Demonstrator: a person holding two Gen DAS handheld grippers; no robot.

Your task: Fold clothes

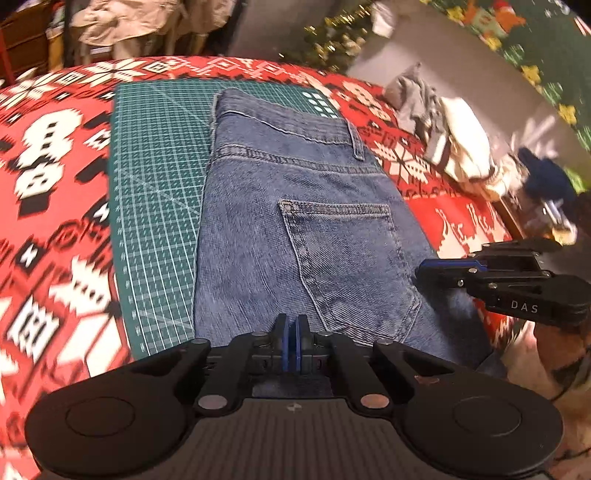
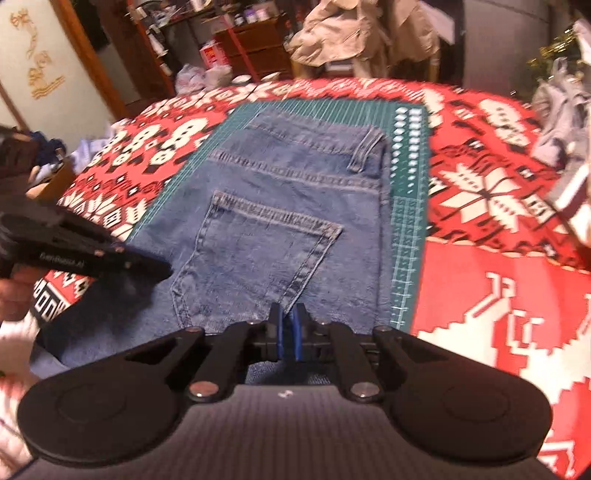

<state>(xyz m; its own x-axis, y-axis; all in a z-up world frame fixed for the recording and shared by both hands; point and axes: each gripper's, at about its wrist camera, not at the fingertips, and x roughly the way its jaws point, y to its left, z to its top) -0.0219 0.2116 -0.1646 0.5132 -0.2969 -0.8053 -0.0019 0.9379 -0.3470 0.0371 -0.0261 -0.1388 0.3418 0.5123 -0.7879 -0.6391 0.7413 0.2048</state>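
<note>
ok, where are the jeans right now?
Jeans lie folded, pocket up, on the green cutting mat, directly ahead of both grippers in both wrist views.

A red tablecloth (image 2: 480, 177) with white and black snowflake patterns covers the table, and a green gridded cutting mat (image 1: 155, 177) lies on it. Beyond the far edge, a beige garment (image 2: 354, 33) is draped over a chair. To the far left stand a dark wooden shelf unit (image 2: 255, 48) crowded with small bottles and jars, and a pale panel (image 2: 40, 62) with a gold ornament in a wooden frame. On the right, a grey wall (image 1: 480, 55) meets a dark green patterned cloth (image 1: 535, 44). The light is warm and dim.
</note>
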